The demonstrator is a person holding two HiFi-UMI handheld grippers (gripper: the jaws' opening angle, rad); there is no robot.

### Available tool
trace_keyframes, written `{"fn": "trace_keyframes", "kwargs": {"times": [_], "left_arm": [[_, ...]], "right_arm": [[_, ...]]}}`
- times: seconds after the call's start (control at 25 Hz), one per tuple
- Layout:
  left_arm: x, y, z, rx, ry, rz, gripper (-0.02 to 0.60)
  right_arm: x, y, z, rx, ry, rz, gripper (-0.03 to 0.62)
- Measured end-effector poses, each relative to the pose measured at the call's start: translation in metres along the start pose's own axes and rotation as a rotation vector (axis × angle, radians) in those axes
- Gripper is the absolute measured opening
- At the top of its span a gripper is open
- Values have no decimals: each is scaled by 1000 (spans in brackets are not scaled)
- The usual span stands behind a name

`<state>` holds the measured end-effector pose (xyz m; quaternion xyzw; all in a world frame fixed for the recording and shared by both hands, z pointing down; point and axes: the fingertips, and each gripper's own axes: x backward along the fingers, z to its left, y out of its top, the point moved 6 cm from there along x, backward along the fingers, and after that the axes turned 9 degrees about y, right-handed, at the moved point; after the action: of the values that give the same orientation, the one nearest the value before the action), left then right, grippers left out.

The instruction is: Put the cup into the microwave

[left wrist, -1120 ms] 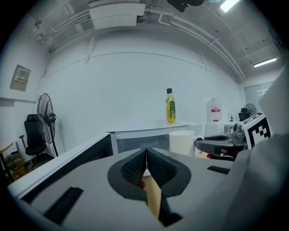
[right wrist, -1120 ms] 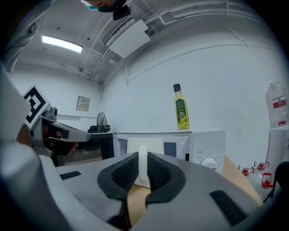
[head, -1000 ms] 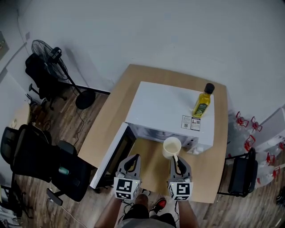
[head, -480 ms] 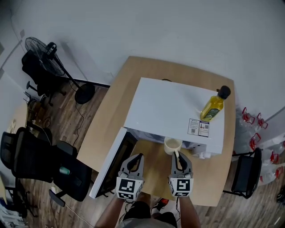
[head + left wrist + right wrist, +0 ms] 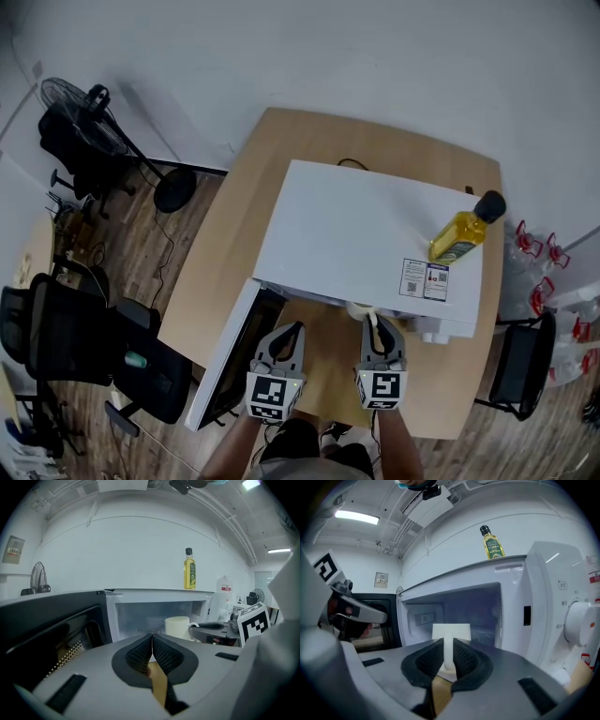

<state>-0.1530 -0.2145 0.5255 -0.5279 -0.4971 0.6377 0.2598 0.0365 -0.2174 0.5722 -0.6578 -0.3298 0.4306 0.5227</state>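
Now we pinch the handle of the cream ceramic cup (image 5: 451,631) in the right gripper (image 5: 448,644), left gripper (image 5: 152,636) pressed together; wobble risks striking the white microwave (image 5: 548,583) frame.

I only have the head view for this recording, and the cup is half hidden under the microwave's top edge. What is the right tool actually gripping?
Observer: The right gripper view shows the right tool shut on the handle of the cup, not on its rim.
Operator: Is the cup inside yet?
Observer: Its body is at the mouth of the microwave cavity. I cannot tell whether it rests on the floor there.
Operator: And the left tool?
Observer: The left gripper view shows the left tool with its jaws together and nothing between them.
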Motion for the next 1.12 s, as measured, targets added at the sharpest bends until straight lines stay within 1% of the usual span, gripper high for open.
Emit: {"fn": "trace_keyframes", "kwargs": {"times": [0.36,0.64,0.8,1.12], "left_arm": [[-14,2,1,16,-3,10,25],[-20,1,2,16,-7,21,25],[-25,2,0,16,-13,29,25],[-30,2,2,13,-21,35,25]], "right_arm": [[-24,-5,-4,43,-13,4,46],[-37,-8,-8,41,-30,23,46],[-44,-4,-10,31,-43,4,46],[-56,-3,-15,25,-50,1,48]]}}
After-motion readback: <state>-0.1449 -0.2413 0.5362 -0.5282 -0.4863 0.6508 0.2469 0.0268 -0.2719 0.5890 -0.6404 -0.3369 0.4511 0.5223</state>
